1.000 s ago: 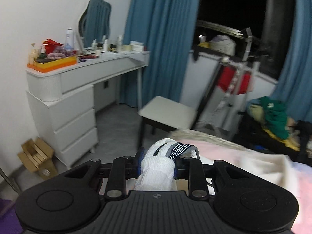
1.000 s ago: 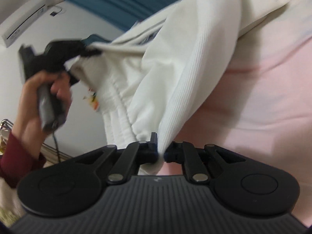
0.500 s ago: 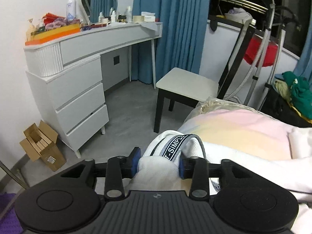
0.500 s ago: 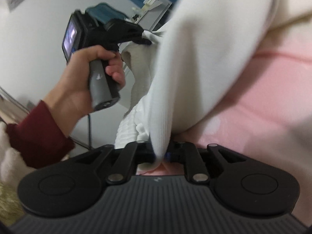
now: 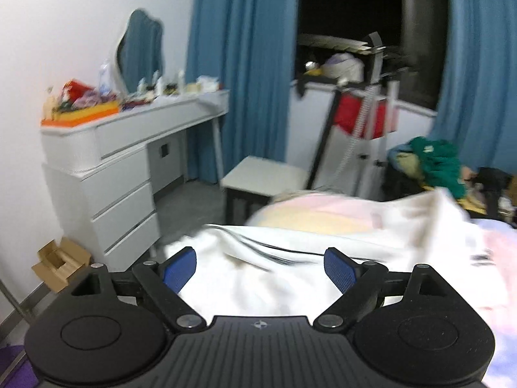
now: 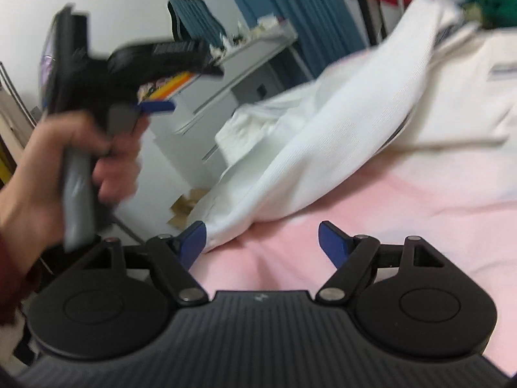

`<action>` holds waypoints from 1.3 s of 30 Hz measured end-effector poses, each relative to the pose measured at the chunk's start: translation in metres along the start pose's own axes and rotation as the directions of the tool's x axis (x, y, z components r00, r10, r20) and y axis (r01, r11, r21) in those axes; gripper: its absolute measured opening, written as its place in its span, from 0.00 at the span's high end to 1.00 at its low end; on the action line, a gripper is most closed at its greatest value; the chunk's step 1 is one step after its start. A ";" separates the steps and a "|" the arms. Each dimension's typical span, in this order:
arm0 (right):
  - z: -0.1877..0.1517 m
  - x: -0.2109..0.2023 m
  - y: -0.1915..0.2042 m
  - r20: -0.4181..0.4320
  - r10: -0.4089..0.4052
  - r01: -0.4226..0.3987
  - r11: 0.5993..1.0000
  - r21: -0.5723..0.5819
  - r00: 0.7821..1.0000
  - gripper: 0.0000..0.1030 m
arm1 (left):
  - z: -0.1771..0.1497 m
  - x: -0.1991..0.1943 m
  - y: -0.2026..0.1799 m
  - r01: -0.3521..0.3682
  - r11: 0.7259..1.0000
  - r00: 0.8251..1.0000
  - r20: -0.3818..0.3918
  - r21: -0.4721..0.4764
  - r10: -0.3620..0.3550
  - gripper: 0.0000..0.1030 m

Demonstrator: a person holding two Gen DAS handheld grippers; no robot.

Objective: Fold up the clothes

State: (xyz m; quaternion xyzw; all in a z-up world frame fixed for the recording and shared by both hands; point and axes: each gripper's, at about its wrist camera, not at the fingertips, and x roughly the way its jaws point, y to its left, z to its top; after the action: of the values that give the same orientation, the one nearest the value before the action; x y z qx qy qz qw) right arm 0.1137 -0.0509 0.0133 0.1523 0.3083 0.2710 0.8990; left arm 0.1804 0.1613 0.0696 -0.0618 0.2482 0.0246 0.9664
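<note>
- The left tool [image 5: 260, 266] is now gaping wide, having let go of the white garment [image 5: 290, 278].
- The right tool [image 6: 261, 242] is likewise spreading, its hem dropped on the pink bed [image 6: 387, 220].

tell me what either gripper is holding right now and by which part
Nothing is held. The left gripper and right gripper both stand open, and the white garment lies loose on the pink bedding.

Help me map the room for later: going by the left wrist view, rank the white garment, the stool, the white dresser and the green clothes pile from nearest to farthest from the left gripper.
1. White garment, lying between the open left gripper fingers.
2. Stool, ahead, just past the bed.
3. White dresser on the left and green clothes pile on the right: too close to call.
</note>
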 end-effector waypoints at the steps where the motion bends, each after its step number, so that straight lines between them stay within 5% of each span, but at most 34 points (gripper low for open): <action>1: 0.002 -0.019 -0.005 0.020 -0.023 0.024 0.999 -0.022 1.000 0.24 | -0.005 -0.015 -0.008 0.015 1.000 1.000 0.011 0.003 -0.015 0.15; 13: 0.033 -0.154 -0.065 0.207 -0.280 0.319 0.929 -0.187 0.938 0.24 | -0.087 -0.127 -0.134 0.147 0.985 0.984 0.087 0.092 -0.155 0.13; 18: 0.003 -0.177 -0.105 0.271 -0.330 0.363 0.929 -0.080 0.904 0.24 | -0.123 -0.119 -0.149 0.207 0.972 0.973 0.082 0.110 -0.217 0.14; 23: -0.018 -0.184 -0.124 0.232 -0.408 0.422 0.907 -0.012 0.883 0.24 | -0.151 -0.099 -0.141 0.208 0.971 0.977 0.019 0.119 -0.212 0.14; 31: -0.010 -0.190 -0.127 0.270 -0.434 0.439 0.897 0.047 0.860 0.24 | -0.142 -0.060 -0.144 0.213 0.969 0.977 -0.025 0.122 -0.212 0.18; 39: -0.009 -0.192 -0.159 0.252 -0.450 0.414 0.892 0.182 0.857 0.24 | -0.063 0.029 -0.184 0.098 0.963 0.989 0.081 0.250 -0.121 0.22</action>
State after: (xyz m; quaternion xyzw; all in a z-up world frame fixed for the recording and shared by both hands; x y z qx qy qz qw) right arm 0.0435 -0.2893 0.0272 0.1710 0.2165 0.0179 0.9610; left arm 0.1896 -0.0289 0.0203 0.0457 0.1988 -0.0568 0.9773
